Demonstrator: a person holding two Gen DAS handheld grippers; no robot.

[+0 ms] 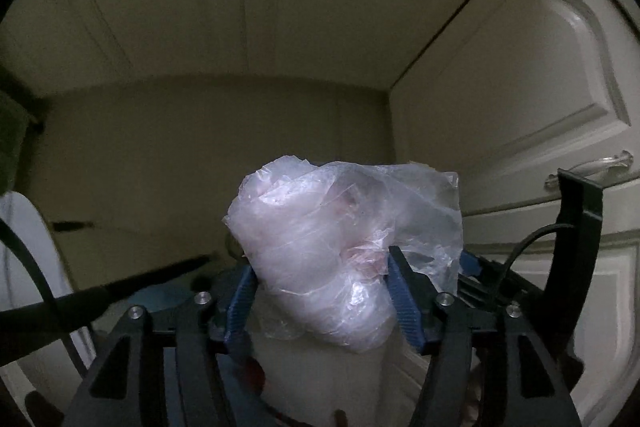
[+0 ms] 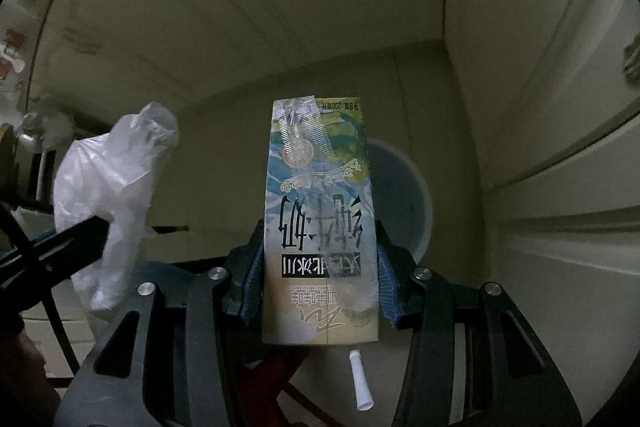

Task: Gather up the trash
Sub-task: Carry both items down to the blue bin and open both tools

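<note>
A crumpled clear plastic bag [image 1: 340,239] sits between the blue pads of my left gripper [image 1: 320,259], which press on both its sides. My right gripper [image 2: 320,227] is shut on a milk carton [image 2: 320,235], held upside down; a white straw [image 2: 360,383] sticks out of its lower end. Both grippers point steeply down at a beige floor. The right wrist view also shows the plastic bag [image 2: 116,195] at the left, in the dark fingers of the left gripper. A round white bin [image 2: 412,199] stands on the floor just behind the carton, partly hidden by it.
A white cabinet door [image 1: 520,87] with a clear handle [image 1: 592,167] fills the right side of the left wrist view. White cabinet fronts [image 2: 560,187] run along the right in the right wrist view. Black cables [image 1: 24,259] hang at the left.
</note>
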